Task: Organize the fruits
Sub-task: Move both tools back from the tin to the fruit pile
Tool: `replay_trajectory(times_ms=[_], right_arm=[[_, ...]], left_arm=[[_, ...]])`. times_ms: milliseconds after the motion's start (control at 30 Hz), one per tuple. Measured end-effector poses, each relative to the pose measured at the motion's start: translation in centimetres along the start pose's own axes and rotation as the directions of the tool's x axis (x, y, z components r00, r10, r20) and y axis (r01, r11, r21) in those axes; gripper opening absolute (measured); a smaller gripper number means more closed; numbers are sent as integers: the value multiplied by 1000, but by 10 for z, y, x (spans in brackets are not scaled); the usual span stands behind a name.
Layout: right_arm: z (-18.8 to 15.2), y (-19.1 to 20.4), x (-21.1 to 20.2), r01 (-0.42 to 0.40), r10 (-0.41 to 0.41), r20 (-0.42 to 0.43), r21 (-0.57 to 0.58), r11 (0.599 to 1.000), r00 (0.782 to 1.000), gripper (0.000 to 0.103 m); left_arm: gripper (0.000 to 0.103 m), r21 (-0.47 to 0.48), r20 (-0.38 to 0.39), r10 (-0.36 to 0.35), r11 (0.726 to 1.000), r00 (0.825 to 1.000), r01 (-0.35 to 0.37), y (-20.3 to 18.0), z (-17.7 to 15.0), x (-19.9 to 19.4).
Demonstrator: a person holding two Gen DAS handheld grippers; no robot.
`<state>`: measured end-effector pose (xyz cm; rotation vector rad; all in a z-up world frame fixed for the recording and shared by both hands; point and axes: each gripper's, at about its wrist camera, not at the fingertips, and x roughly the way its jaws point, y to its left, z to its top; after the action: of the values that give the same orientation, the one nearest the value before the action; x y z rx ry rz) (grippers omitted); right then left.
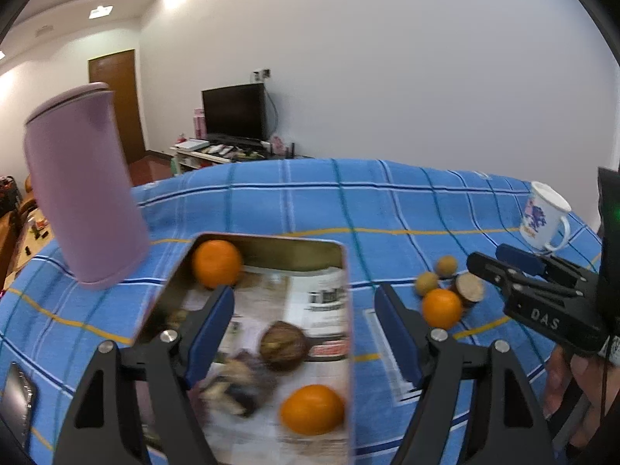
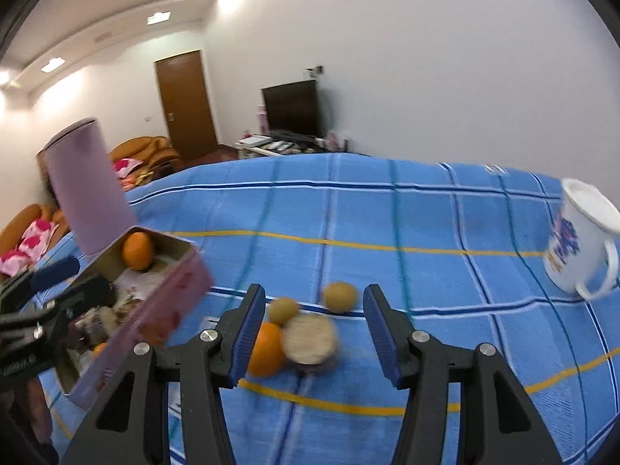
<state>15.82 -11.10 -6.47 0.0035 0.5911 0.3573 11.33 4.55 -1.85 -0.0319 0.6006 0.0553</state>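
A tin box (image 1: 345,271) lined with printed paper lies on the blue checked cloth. It holds two oranges (image 1: 217,263) (image 1: 312,409), a brown round fruit (image 1: 283,345) and some dark, blurred pieces (image 1: 236,383). My left gripper (image 1: 304,294) hangs open over the tin with nothing between its pads. To the right of the tin lie a loose orange (image 2: 267,348), a brown fruit with a flat beige top (image 2: 310,339) and two small tan fruits (image 2: 283,310) (image 2: 340,296). My right gripper (image 2: 314,294) stands open just short of this cluster, touching none of it.
A tall pink canister (image 1: 85,193) stands behind the tin's left end. A white mug (image 2: 581,248) with a blue print sits at the far right of the cloth. A dark phone (image 1: 17,399) lies at the near left edge. A hand (image 1: 562,379) holds the right gripper.
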Motion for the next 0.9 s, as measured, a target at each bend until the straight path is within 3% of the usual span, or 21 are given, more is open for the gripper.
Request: replay_trajectory(times_ms=[367,533,700,767,833,900], right_arm=[[-3,-10,30,-56,65,-150,61,997,987,54],[-5,-9,32,-63,73,-162,65,996,984,54],[-7,-4,29,-72,77,-163,33,997,984,54],[-8,-9,28,-79,86,-166,50,996,982,41],[-9,-7,25,-87,92,-161,43,995,983,38],[-9,-3,23,-47,49,-158,12,999,986,38]], left_arm=[[78,31,-23,-31,999,999,32,-38,-2,12],[86,38,-20,-33,999,999,33,-46,-3,13],[86,43,-18,-25,999,1000,26,-48,-5,13],[86,40,-19,-27,999,999,27,-48,-5,13],[86,39,-19,-28,999,999,29,-48,-5,13],[86,43,-23,-38,998,999,39,-51,-5,13]])
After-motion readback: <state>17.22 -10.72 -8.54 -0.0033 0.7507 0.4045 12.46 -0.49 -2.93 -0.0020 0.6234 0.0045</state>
